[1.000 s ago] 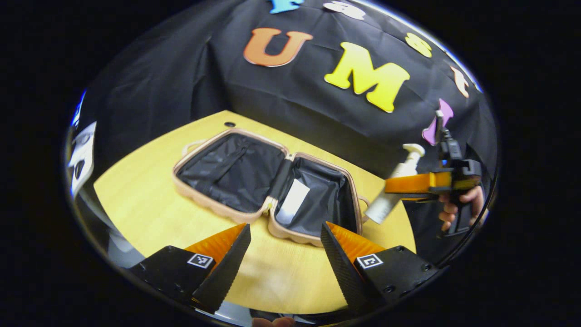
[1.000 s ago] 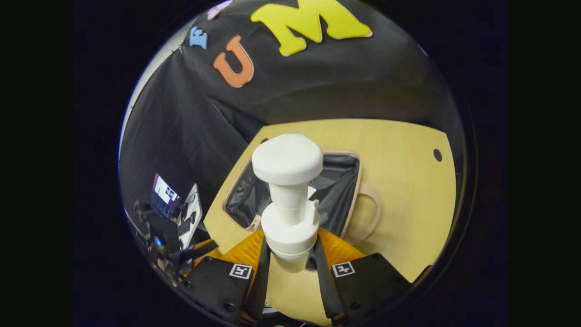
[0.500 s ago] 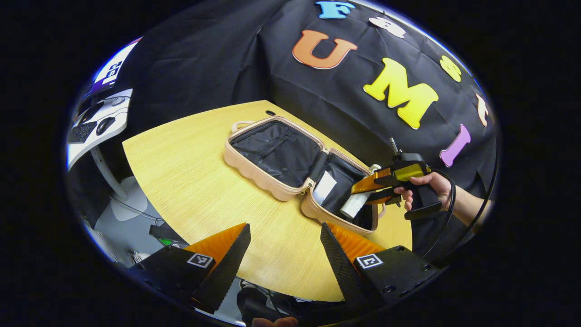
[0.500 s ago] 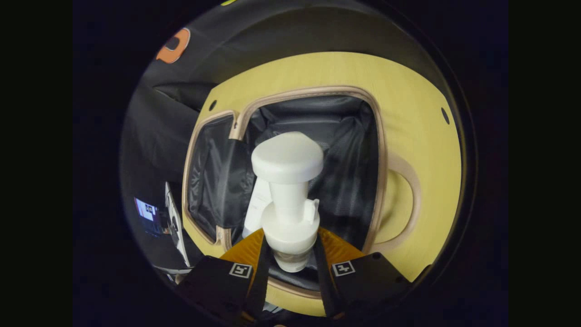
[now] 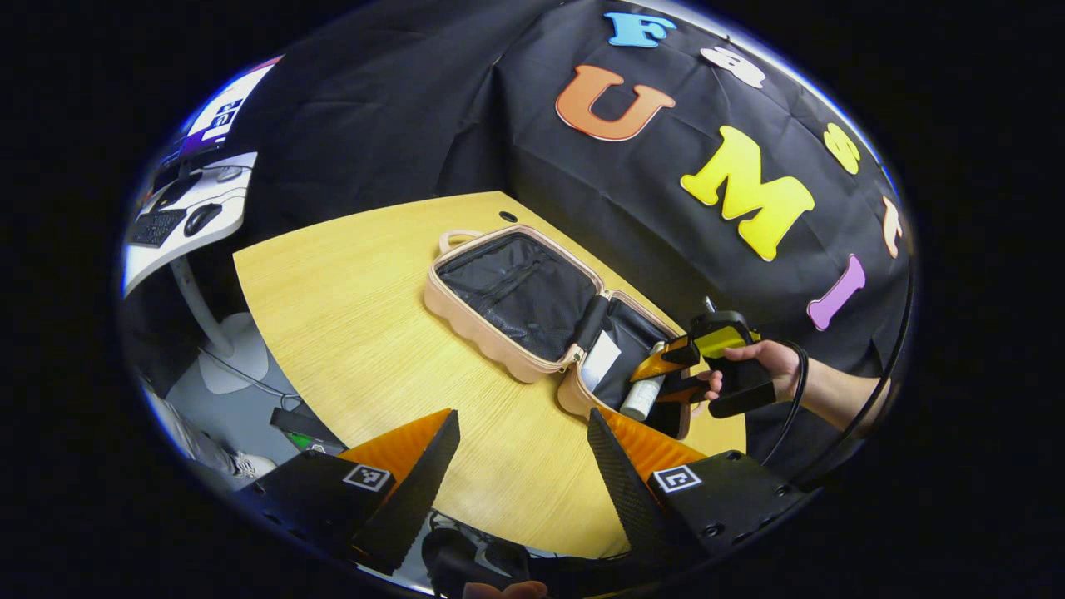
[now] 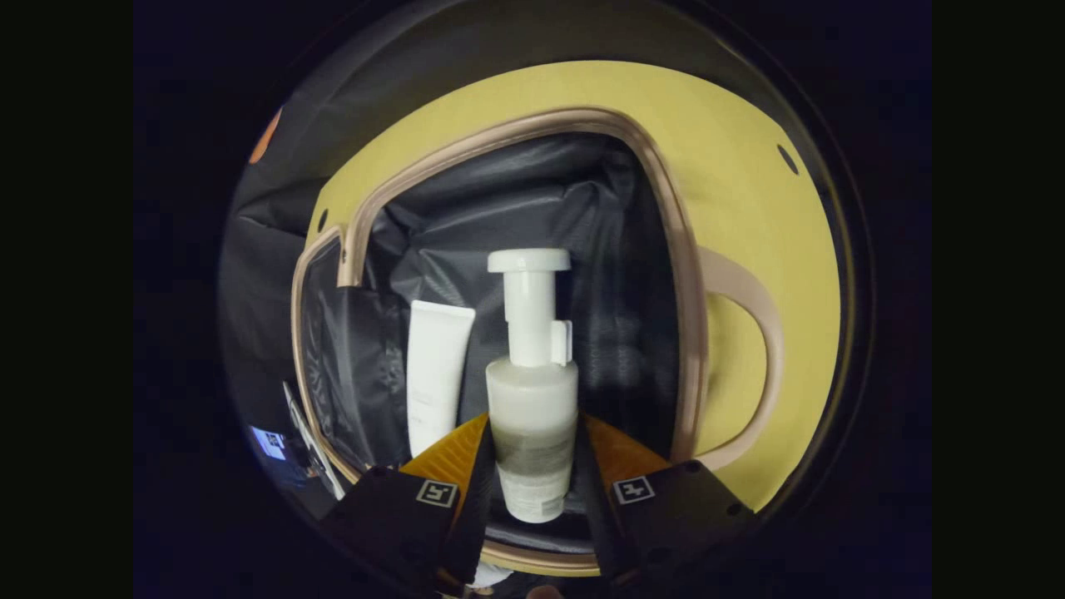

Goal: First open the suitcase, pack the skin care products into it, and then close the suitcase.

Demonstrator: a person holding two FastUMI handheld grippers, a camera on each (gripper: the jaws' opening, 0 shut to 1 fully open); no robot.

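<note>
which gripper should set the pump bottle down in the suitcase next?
Right. The right gripper already grips the pump bottle over the open suitcase, beside the tube. The left gripper is open and off to the side.

A light wooden desk [image 5: 349, 333] carries the things, with a rounded front edge and a small dark hole [image 5: 507, 216] near its far edge. Lying directly on it is a beige suitcase [image 5: 466, 312], opened flat with both black-lined halves facing up. Its two halves rest side by side on the desk top, and a beige handle [image 6: 753, 349] at one end lies against the wood.
</note>
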